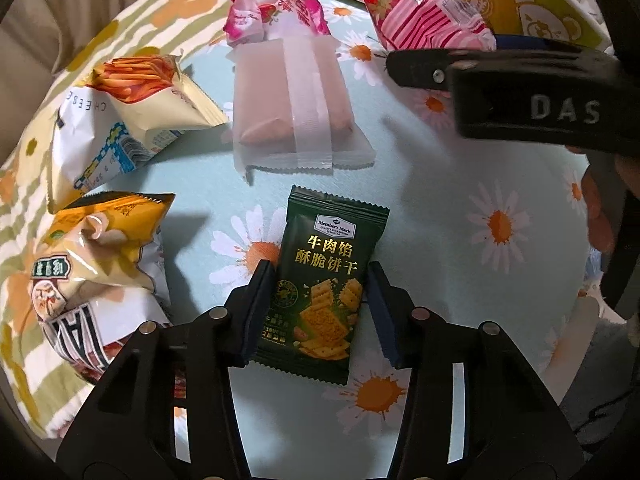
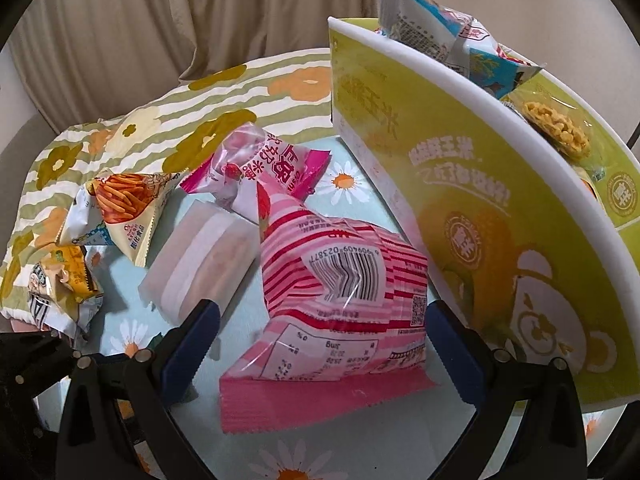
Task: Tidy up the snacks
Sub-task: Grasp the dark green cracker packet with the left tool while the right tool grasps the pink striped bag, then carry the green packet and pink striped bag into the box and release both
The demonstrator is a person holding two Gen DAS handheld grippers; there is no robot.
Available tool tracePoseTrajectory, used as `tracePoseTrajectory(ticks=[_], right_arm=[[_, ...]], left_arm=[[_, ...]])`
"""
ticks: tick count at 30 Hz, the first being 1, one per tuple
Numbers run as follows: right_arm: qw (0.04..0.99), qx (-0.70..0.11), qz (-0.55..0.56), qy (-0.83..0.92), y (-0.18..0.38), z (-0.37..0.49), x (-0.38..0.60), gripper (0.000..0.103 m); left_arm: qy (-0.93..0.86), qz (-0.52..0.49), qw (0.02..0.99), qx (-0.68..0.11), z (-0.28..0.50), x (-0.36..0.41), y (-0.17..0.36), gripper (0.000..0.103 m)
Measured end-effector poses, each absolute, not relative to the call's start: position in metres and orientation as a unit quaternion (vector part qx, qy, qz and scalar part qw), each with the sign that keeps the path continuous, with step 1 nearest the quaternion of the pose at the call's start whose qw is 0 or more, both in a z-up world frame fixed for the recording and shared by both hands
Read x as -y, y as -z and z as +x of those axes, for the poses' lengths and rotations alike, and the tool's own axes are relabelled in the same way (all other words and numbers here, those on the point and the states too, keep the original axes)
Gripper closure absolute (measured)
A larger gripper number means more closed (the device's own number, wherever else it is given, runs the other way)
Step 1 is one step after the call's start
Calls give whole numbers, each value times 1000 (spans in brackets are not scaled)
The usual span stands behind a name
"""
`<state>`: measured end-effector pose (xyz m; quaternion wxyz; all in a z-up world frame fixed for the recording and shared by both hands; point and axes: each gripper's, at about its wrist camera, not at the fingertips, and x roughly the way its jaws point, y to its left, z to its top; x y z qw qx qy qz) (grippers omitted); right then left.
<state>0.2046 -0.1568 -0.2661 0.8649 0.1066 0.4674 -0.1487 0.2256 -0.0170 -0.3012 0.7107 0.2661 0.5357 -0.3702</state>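
A dark green cracker packet (image 1: 332, 236) lies flat on the daisy-print cloth (image 1: 480, 240). My left gripper (image 1: 319, 269) is shut on its lower half, one pad against each long side. A pink striped strawberry packet (image 2: 344, 264) leans beside the yellow-green box (image 2: 480, 208). My right gripper (image 2: 322, 308) stands open around it, with the left finger clear of the wrapper. In the left wrist view the right gripper (image 1: 520, 92) reaches in from the right, just below that packet (image 1: 420, 16). The box holds a blue-and-white packet (image 2: 440, 32) and a yellow corn snack (image 2: 560, 128).
Loose on the cloth are a translucent pale pink packet (image 1: 296, 100), a cheese-stick bag (image 1: 136, 96), a bright pink strawberry packet (image 1: 272, 12) and a crumpled orange bag (image 1: 92, 248). A striped flower cloth (image 2: 120, 132) and beige curtain (image 2: 200, 8) lie behind.
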Motion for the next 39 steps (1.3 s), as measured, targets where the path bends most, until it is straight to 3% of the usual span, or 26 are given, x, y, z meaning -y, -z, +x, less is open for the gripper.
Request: tracePoseTrajectory(ticks=[3, 8, 11, 24, 39], right_arm=[[863, -473, 97, 152, 269, 209, 157, 6], [855, -486, 71, 165, 272, 211, 159, 27], [855, -489, 66, 159, 271, 208, 159, 34], [876, -465, 65, 113, 220, 187, 151, 36], [917, -387, 83, 41, 111, 150, 181, 36]], left_arm=[[370, 256, 713, -538, 224, 15, 298, 60], [369, 238, 716, -543, 224, 10, 294, 60], [368, 231, 718, -543, 221, 10, 292, 60], [359, 173, 746, -534, 215, -2, 254, 60], [318, 98, 827, -452, 207, 11, 137, 60]])
